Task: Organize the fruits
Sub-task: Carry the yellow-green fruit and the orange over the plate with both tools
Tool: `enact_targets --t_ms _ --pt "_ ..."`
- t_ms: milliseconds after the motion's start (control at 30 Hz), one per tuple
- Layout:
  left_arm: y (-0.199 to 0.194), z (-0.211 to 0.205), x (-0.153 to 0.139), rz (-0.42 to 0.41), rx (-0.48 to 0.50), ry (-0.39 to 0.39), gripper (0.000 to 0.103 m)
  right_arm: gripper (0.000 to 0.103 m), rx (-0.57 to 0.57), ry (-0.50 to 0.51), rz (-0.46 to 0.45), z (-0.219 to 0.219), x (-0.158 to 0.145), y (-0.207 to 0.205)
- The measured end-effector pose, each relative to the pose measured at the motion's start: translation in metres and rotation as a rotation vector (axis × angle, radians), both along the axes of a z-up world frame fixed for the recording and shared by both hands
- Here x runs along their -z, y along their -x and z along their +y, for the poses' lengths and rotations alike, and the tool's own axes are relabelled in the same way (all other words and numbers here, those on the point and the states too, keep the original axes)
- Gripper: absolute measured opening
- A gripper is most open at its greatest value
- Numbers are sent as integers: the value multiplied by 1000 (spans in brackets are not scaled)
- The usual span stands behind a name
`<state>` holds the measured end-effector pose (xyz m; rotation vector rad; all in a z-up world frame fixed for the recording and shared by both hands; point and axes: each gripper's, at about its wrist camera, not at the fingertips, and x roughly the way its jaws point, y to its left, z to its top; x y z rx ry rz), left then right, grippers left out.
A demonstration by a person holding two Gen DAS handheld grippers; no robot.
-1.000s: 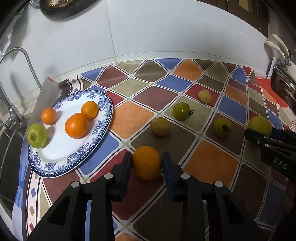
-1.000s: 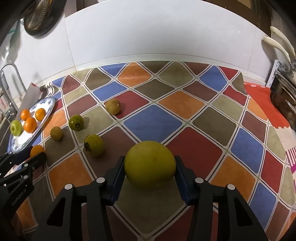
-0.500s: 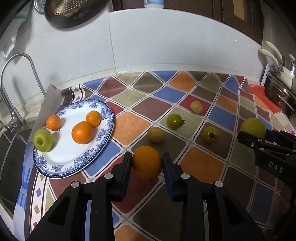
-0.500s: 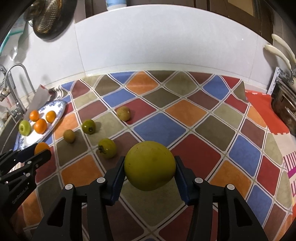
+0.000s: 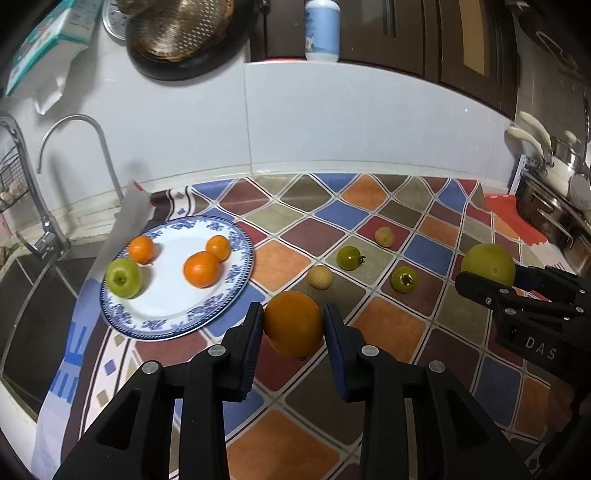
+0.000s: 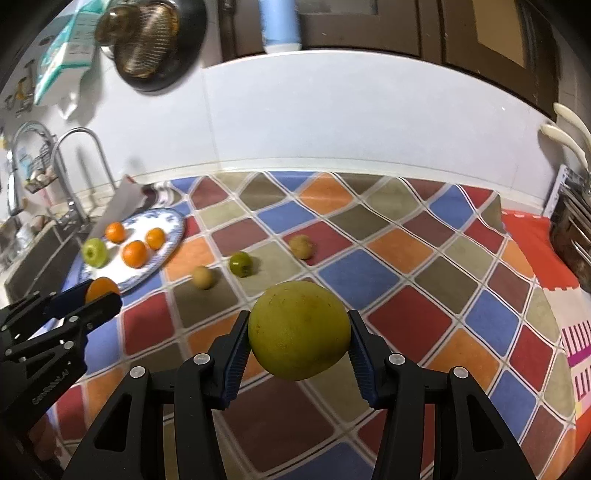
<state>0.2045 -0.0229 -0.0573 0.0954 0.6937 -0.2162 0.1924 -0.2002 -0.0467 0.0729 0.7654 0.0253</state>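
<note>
My left gripper is shut on a large orange and holds it above the checked mat, just right of the blue-rimmed plate. The plate carries three small oranges and a green apple. My right gripper is shut on a big yellow-green citrus, lifted over the mat; it shows at the right in the left wrist view. Two green tomatoes and two small yellowish fruits lie on the mat.
A sink with a curved tap lies left of the plate. A white tiled wall backs the counter. Pots and a rack stand at the far right. A pan with a strainer hangs above.
Both grippers have risen with their fruit, so the counter looks smaller and farther. The large orange and the citrus have left the mat.
</note>
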Motion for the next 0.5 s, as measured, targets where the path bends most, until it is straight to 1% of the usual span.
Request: enact_targets --t_ms 500 --pt "29 44 -25 -62 -36 18 33 51 -102 -21 -52 51 -25 22"
